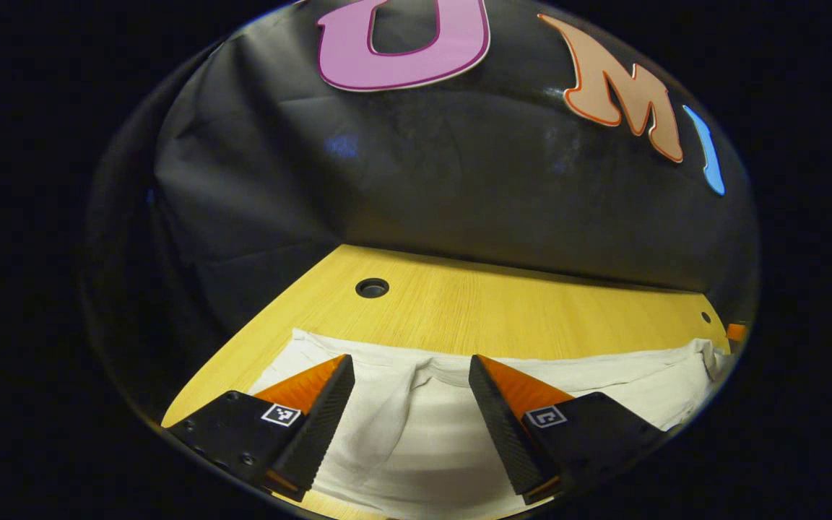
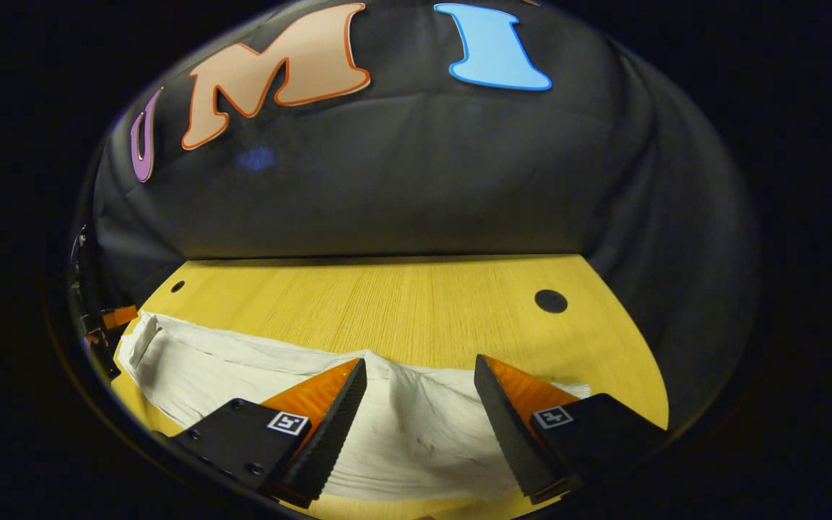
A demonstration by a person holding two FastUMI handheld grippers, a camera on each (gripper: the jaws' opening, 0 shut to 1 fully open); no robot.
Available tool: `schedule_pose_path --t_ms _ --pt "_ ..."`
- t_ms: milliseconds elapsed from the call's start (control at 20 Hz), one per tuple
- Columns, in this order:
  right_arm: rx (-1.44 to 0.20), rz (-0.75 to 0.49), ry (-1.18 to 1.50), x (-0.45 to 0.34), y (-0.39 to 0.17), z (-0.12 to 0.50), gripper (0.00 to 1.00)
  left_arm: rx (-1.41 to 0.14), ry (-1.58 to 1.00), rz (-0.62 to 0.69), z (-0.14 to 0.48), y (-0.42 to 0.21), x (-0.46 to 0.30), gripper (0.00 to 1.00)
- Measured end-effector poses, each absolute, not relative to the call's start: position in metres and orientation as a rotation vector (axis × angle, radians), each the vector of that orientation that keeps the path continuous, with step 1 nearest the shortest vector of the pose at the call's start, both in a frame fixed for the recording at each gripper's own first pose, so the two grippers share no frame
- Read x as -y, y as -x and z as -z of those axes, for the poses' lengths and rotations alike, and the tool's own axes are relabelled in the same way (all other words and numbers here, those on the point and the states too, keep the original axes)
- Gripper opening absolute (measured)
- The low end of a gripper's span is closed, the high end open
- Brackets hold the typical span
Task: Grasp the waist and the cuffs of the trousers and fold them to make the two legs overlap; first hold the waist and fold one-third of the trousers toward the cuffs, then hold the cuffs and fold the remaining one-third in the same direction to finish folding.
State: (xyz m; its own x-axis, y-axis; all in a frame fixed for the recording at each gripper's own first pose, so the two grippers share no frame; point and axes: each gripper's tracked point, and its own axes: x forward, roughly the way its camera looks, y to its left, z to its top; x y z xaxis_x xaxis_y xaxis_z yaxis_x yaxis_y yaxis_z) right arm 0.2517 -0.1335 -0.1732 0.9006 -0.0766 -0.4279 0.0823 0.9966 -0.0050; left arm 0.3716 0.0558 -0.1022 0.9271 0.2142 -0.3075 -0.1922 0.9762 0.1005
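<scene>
Trousers [image 1: 452, 426] flat on table [image 1: 459, 303], left tool [image 1: 411, 372] released, right tool [image 2: 419, 372] released.

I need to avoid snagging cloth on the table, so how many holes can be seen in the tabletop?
2 per view. Left gripper view: a large hole far left, a small hole far right. Right gripper view: small one left, large one right. The trousers may hide more.

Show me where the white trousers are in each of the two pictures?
Left gripper view: the white trousers lie along the bottom, under the open left tongs, stretching off to the right edge.
Right gripper view: the trousers lie along the bottom, under the open right tongs, stretching off to the left edge.
Shared landmark: the wooden table with round holes, beyond the cloth in both.
</scene>
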Motion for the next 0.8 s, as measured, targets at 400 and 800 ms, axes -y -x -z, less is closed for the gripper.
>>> schedule_pose_path --t_ms 400,800 --pt "-0.426 0.196 0.090 0.216 -0.180 0.149 0.94 -0.278 -0.102 -0.179 0.070 -0.282 -0.026 0.96" --pt "-0.547 0.257 0.003 0.267 -0.130 0.212 0.98 -0.249 -0.107 -0.230 0.055 -0.206 0.003 0.96"
